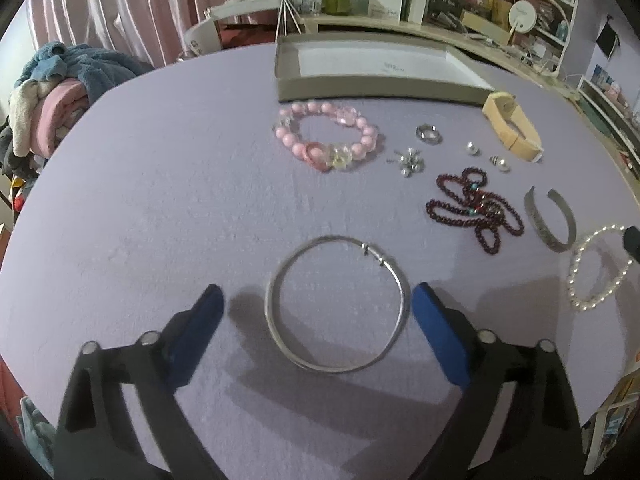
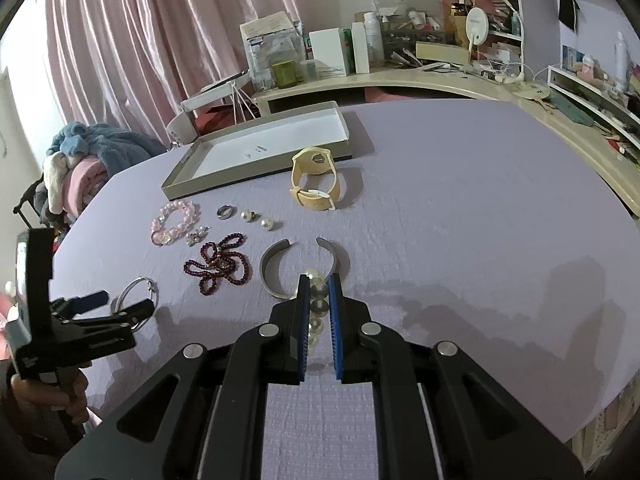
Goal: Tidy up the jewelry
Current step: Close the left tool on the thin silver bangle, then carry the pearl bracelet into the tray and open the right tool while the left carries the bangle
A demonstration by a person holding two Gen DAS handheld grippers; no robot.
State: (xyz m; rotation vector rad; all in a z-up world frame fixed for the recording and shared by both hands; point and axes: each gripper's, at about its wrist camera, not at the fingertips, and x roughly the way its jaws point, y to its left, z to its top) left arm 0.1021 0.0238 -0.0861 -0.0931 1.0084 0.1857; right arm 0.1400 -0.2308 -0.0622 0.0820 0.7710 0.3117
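Observation:
A thin silver bangle (image 1: 276, 320) lies flat on the lilac tablecloth (image 1: 160, 200). My left gripper (image 1: 318, 294) is open and straddles it, with one blue pad right beside the bangle's right edge and the other well clear on the left. In the right wrist view the left gripper (image 2: 116, 306) stands over the same bangle (image 2: 140, 282). My right gripper (image 2: 319, 280) is shut on a white pearl bracelet (image 2: 316, 326), whose beads show between the pads. The bracelet's loop (image 1: 576, 276) appears at the right edge of the left wrist view.
Further back lie a pink bead bracelet (image 1: 288, 138), a small brooch (image 1: 412, 162), a ring (image 1: 428, 134), two pearl earrings (image 1: 472, 148), a dark red bead strand (image 1: 440, 206), a silver cuff (image 1: 550, 232) and a cream watch (image 1: 512, 126). An open grey box (image 1: 380, 94) stands behind them.

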